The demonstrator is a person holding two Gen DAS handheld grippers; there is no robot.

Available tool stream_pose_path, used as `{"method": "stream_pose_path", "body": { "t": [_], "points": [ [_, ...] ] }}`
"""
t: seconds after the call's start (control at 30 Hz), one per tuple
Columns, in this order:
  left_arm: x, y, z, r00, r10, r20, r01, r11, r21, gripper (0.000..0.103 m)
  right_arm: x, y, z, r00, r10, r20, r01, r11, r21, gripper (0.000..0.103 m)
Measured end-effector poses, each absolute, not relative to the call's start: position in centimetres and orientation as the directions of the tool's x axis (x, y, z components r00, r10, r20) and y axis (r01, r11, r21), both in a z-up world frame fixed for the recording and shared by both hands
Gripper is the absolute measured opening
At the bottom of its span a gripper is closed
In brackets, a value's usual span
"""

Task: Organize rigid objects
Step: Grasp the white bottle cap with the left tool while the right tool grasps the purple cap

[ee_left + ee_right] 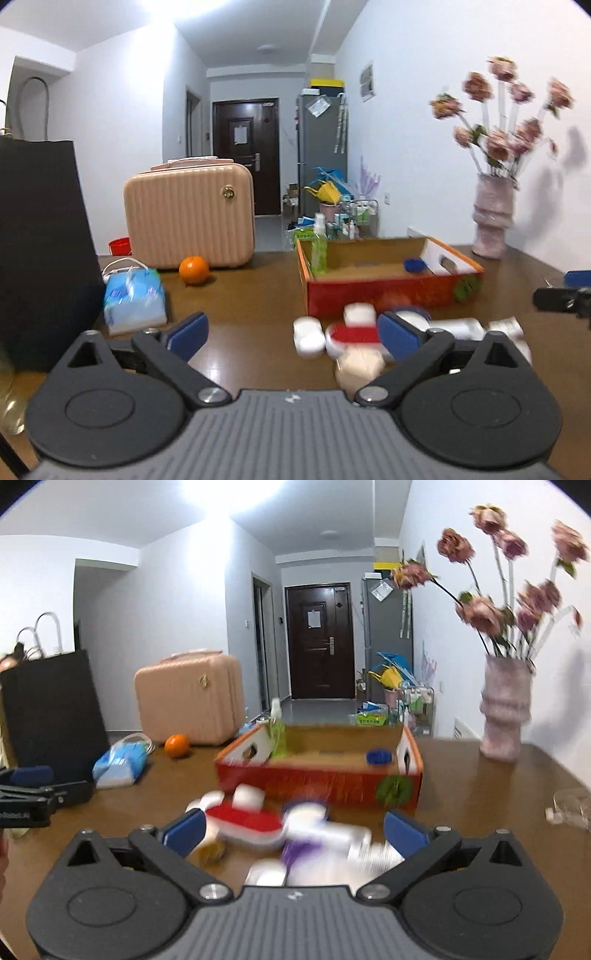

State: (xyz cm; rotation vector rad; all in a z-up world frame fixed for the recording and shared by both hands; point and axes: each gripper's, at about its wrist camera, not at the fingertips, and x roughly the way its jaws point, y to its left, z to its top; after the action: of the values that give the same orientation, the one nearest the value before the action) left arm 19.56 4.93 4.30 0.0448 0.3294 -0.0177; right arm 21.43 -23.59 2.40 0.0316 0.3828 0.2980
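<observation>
A red cardboard box (388,295) (314,781) stands open on the brown table. It holds a green spray bottle (318,247) (277,734) and a blue cap (414,264) (378,756). In front of it lies a blurred heap of white bottles and jars, one with a red band (352,334) (243,818). My left gripper (293,334) is open and empty, just left of the heap. My right gripper (295,830) is open, above the heap with bottles between its fingers. Each gripper shows at the edge of the other's view.
A pink suitcase (188,214) (188,701), an orange (194,270) (177,745), a blue tissue pack (133,299) (120,764) and a black bag (40,251) stand at the left. A vase of flowers (493,218) (504,709) stands at the right.
</observation>
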Motion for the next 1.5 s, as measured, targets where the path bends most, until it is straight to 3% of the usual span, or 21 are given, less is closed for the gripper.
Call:
{"method": "stream_pose_path", "body": {
  "t": [0.2, 0.33, 0.53, 0.7, 0.8, 0.9, 1.13, 1.27, 1.4, 1.47, 1.5],
  "points": [
    [12.2, 4.2, 0.7, 0.947, 0.005, -0.321, 0.01, 0.999, 0.047, 0.103, 14.4, -22.0, -2.5, 0.874, 0.304, -0.379, -0.299, 0.951, 0.073, 0.103],
    [10.3, 3.8, -0.5, 0.941, -0.026, -0.337, 0.04, 0.999, 0.036, 0.103, 12.4, -22.5, -4.0, 0.847, 0.374, -0.379, -0.351, 0.927, 0.13, 0.096],
    [11.8, 2.3, -1.2, 0.935, -0.063, -0.349, 0.092, 0.994, 0.067, 0.103, 12.1, -22.7, -3.8, 0.884, 0.31, -0.351, -0.3, 0.95, 0.084, 0.096],
    [15.0, 0.5, -1.8, 0.906, -0.141, -0.399, 0.167, 0.986, 0.03, 0.102, 15.0, -24.2, -4.0, 0.875, 0.272, -0.4, -0.248, 0.962, 0.111, 0.091],
    [18.2, -2.0, -2.4, 0.878, -0.204, -0.433, 0.24, 0.97, 0.03, 0.094, 16.8, -25.5, -3.9, 0.887, 0.227, -0.403, -0.2, 0.974, 0.109, 0.091],
    [21.9, -4.7, -3.0, 0.847, -0.242, -0.473, 0.303, 0.952, 0.055, 0.076, 18.6, -26.6, -3.7, 0.89, 0.215, -0.402, -0.187, 0.976, 0.109, 0.09],
    [29.8, -8.0, -5.1, 0.74, -0.315, -0.594, 0.389, 0.921, -0.003, 0.069, 24.7, -26.8, -3.7, 0.863, 0.279, -0.421, -0.267, 0.96, 0.088, 0.085],
    [31.7, -8.5, -6.2, 0.718, -0.3, -0.628, 0.391, 0.92, 0.008, 0.041, 28.5, -27.1, -4.5, 0.817, 0.356, -0.453, -0.335, 0.933, 0.129, 0.085],
    [31.1, -8.2, -5.9, 0.734, -0.286, -0.616, 0.381, 0.924, 0.024, 0.041, 30.9, -27.3, -5.4, 0.745, 0.406, -0.53, -0.351, 0.913, 0.207, 0.086],
    [30.0, -7.5, -5.6, 0.748, -0.283, -0.6, 0.37, 0.929, 0.023, 0.04, 30.4, -27.0, -5.6, 0.75, 0.377, -0.544, -0.335, 0.925, 0.18, 0.073],
    [29.3, -7.2, -5.3, 0.752, -0.285, -0.594, 0.368, 0.929, 0.021, 0.04, 29.8, -26.8, -5.7, 0.758, 0.356, -0.546, -0.325, 0.933, 0.157, 0.072]
  ]
}}
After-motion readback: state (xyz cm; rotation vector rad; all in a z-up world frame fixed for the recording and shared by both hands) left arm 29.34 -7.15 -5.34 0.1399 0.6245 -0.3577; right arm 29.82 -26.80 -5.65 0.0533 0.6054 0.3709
